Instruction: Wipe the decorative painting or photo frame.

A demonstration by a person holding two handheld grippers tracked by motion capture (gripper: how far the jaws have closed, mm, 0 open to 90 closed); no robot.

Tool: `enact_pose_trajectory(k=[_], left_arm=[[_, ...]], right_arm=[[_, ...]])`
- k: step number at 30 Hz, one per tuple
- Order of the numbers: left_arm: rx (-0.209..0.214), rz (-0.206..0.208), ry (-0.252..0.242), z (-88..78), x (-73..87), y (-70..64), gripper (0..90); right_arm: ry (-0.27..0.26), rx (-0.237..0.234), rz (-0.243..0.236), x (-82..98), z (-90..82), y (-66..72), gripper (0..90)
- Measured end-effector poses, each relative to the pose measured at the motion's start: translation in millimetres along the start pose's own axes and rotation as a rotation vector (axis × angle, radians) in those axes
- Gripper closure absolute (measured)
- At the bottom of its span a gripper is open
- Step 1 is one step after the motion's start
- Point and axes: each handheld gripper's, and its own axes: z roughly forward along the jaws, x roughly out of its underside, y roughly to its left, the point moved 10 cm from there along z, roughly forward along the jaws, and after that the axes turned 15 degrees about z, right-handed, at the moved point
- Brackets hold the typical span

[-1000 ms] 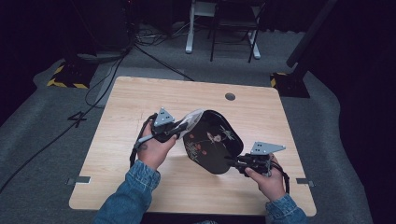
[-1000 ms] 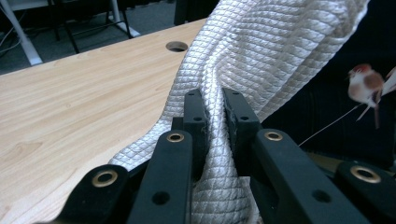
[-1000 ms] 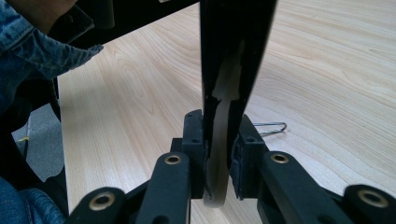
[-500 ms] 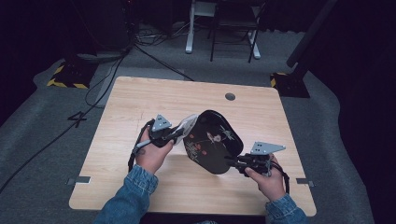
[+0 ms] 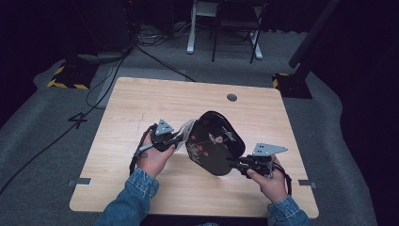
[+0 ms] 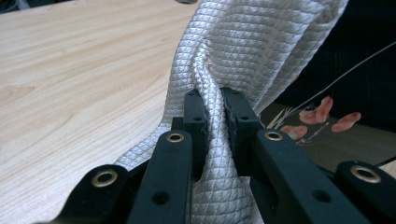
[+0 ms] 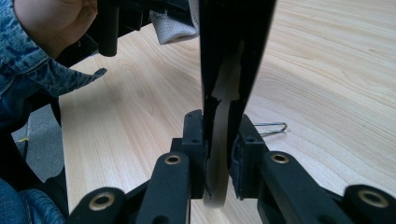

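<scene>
Tray (image 5: 216, 148), one, black with flower print, tilted on edge between both grippers. Right gripper (image 5: 239, 165), held low in right hand (image 5: 268, 181) and pointing left, pinching tray's near rim. Left gripper (image 5: 181, 136), in left hand (image 5: 153, 157), pointing right, clamped on one white cloth (image 6: 243, 56) touching tray's left side. Table (image 5: 141, 103) beneath.

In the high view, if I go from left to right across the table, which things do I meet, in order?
Left hand → left gripper → silver-white cloth → black tray with flower pattern → right gripper → right hand.
</scene>
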Motion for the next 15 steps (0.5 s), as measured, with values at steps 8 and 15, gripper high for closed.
enact_pose_trajectory(k=[8,15], left_arm=[[0.011,0.003,0.033,6.1,9.6,-3.9,81.2],[0.021,0.019,0.076,11.6,18.0,-8.3,81.2]], right_arm=[[-0.002,0.003,0.0,-0.1,-0.3,-0.5,79.1],[-0.007,0.006,0.002,-0.1,-0.1,-0.9,79.1]])
